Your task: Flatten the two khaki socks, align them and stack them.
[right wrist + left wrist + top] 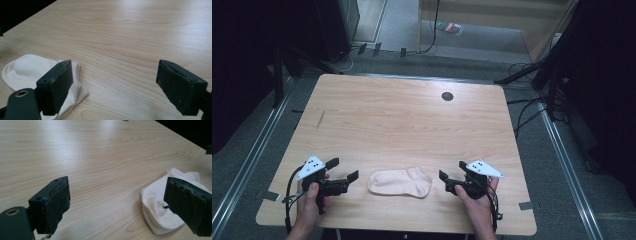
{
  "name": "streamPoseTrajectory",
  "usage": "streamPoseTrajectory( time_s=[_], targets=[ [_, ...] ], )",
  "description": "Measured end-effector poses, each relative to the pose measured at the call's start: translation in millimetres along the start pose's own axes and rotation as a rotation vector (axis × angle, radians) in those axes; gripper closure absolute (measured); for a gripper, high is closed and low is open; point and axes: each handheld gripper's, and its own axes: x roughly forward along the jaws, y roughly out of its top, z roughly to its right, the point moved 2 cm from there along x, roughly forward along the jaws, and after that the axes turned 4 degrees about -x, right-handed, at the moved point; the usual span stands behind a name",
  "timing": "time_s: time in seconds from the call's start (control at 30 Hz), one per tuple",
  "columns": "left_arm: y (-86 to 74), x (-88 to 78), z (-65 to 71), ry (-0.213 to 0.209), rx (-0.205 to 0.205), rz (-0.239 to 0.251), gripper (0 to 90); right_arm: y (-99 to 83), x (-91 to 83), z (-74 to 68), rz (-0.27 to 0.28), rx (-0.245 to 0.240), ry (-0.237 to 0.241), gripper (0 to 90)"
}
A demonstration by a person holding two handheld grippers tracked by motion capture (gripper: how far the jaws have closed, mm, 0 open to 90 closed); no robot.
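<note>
A pale pink sock lies folded flat near the front edge of the wooden table. My left gripper is held just left of it, jaws open and empty, a small gap from the cloth. My right gripper is held just right of it, also open and empty. In the left gripper view the sock lies at the lower right, partly behind one jaw, and the left gripper spans bare wood. In the right gripper view the sock lies at the lower left behind one jaw of the right gripper.
A small dark round hole sits near the table's far edge. Cables and dark stands crowd the floor to the right, and metal rails run along both sides of the table. A person's hands hold both grippers at the front edge.
</note>
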Motion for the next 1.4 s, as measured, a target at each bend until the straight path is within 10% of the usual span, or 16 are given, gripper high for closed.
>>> streamPoseTrajectory(
  time_s=[0.77, 1.4],
  targets=[
    [-3.3, -15.5, -52.7, 0.151, -0.038, -0.007, 7.6, -16.9, -39.2, 73.6, 0.034, 0.073, -0.138, 14.5],
    [-6.6, -36.2, -81.2, 0.255, -0.04, 0.005, 7.6, -35.5, -68.5, 106.1, 0.015, 0.105, -0.215, 15.0]
  ],
)
